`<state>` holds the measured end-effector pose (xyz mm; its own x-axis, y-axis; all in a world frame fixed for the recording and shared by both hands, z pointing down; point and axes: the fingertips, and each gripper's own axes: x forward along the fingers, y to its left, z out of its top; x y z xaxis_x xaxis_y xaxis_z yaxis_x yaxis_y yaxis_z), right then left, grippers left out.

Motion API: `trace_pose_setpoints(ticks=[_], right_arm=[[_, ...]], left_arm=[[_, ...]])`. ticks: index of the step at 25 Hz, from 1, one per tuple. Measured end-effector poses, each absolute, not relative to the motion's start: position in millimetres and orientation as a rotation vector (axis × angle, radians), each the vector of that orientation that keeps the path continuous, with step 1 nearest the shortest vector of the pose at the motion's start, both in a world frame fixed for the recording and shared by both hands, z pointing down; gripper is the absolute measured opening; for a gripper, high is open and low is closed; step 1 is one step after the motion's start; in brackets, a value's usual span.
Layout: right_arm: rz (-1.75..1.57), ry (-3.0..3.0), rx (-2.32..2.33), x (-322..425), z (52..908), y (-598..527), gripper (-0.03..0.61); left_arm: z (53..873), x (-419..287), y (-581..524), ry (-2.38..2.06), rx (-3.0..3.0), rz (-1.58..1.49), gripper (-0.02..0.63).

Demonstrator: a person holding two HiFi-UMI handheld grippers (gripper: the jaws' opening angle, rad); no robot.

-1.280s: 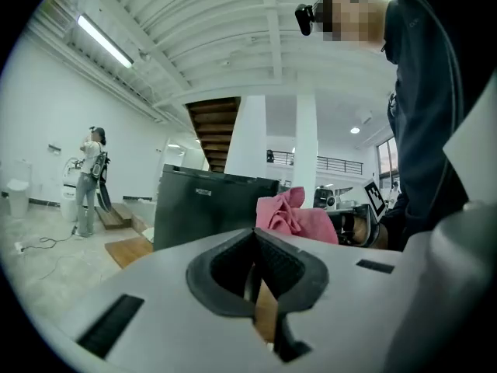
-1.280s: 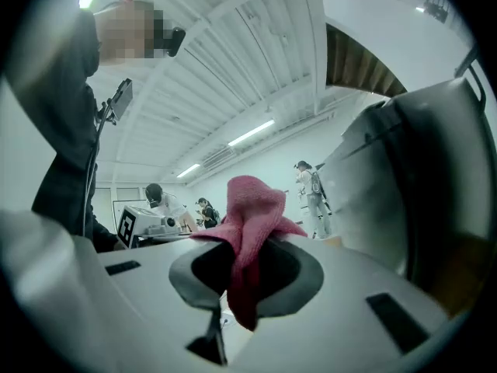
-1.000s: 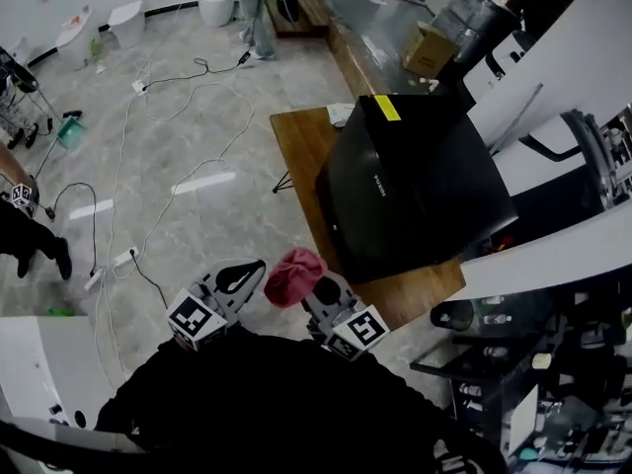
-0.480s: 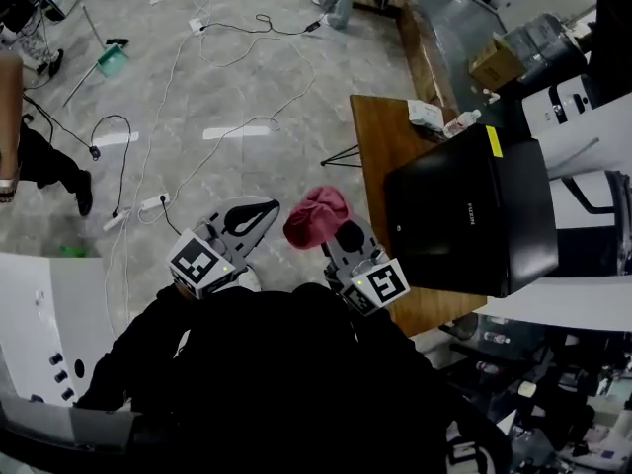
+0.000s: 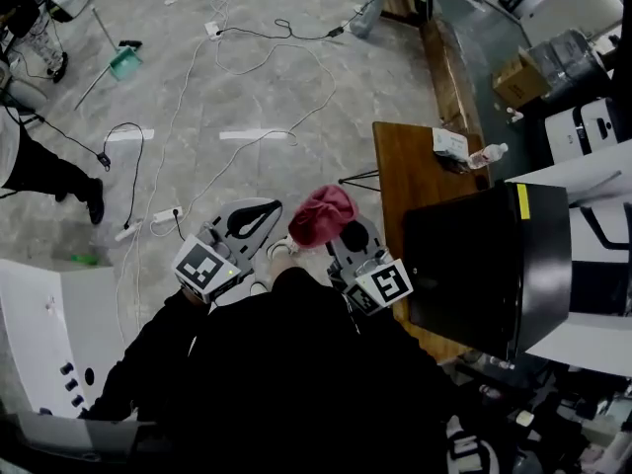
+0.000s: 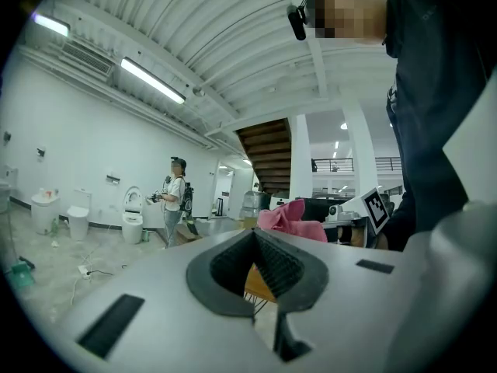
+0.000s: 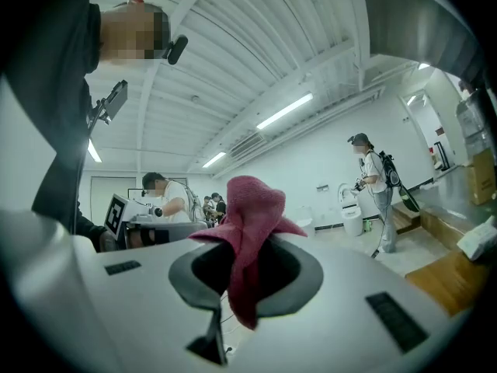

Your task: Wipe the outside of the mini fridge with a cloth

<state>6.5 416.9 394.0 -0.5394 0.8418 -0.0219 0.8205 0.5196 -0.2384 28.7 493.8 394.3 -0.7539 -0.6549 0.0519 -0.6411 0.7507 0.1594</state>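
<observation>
The black mini fridge point(image 5: 489, 265) stands on a wooden table point(image 5: 407, 171) at the right of the head view. My right gripper point(image 5: 334, 227) is held close to my body, just left of the table's edge, shut on a crumpled red cloth point(image 5: 321, 215). In the right gripper view the cloth point(image 7: 250, 208) bunches up out of the gripper point(image 7: 241, 247) and hangs down between the jaws. My left gripper point(image 5: 265, 213) is to the left, over the floor, jaws shut with nothing in them point(image 6: 254, 235). The cloth point(image 6: 289, 217) also shows in the left gripper view.
A tissue pack point(image 5: 449, 144) and a bottle point(image 5: 489, 154) lie at the table's far end. Cables point(image 5: 178, 126) and a power strip point(image 5: 163, 215) trail over the grey floor. One person stands at left point(image 5: 39, 166), another with a backpack farther off point(image 7: 377, 200). White panel point(image 5: 49, 334) is at lower left.
The head view has swung, so the fridge and table have slid toward the right edge. Both grippers stay close to my body, and the cloth is still held in the right one.
</observation>
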Motion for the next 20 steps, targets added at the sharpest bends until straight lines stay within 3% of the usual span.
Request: trace_pose_setpoints(ticks=[10,20], right_arm=[[0.328,-2.656,-1.532,-178.6,379.9,409.6,0.058],[0.5,-2.872,-1.186,-299.7,360.7,293.4,0.058]], left_arm=[[372.6,-159.1,476.7,-2.826,1.091,-0.084,0.005],[356.5,-294.6,370.3,-2.707,1.382,-0.025,0.005]])
